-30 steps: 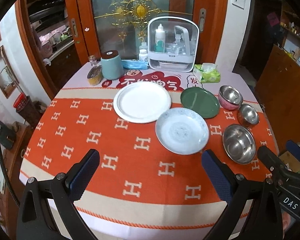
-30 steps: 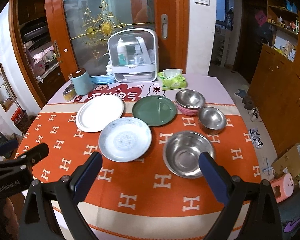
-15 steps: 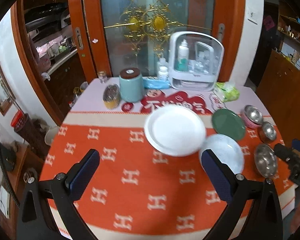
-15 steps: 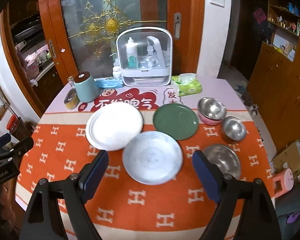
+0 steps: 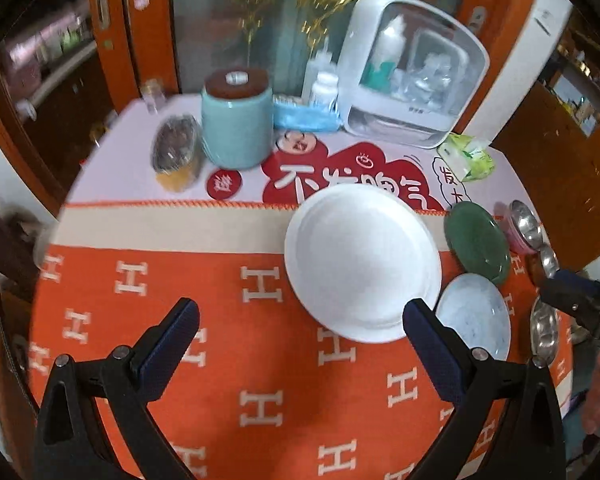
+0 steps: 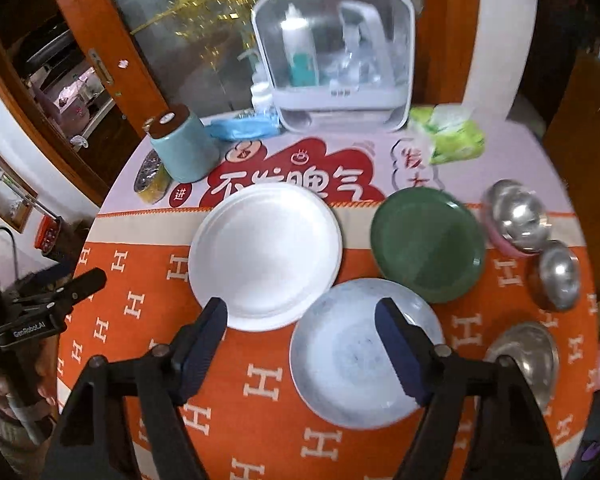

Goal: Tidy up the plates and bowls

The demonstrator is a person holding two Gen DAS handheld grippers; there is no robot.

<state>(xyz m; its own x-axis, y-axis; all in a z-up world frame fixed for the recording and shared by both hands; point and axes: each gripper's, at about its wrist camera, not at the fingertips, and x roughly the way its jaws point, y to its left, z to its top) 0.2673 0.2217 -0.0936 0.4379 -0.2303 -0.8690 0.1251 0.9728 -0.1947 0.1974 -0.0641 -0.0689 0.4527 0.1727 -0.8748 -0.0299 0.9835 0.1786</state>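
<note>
The round table has plates left, bowls right, unsorted. The white plate overlaps the speckled plate, green plate beside. The right gripper, spread and empty, has just been narrowing above them; the left gripper hangs wide.

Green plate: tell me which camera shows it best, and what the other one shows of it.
The right wrist view shows the green plate best: its whole face is visible, well inside the picture. In the left wrist view the same plate sits near the right edge, squeezed narrow by the fisheye lens and blurred, though unobstructed.
</note>
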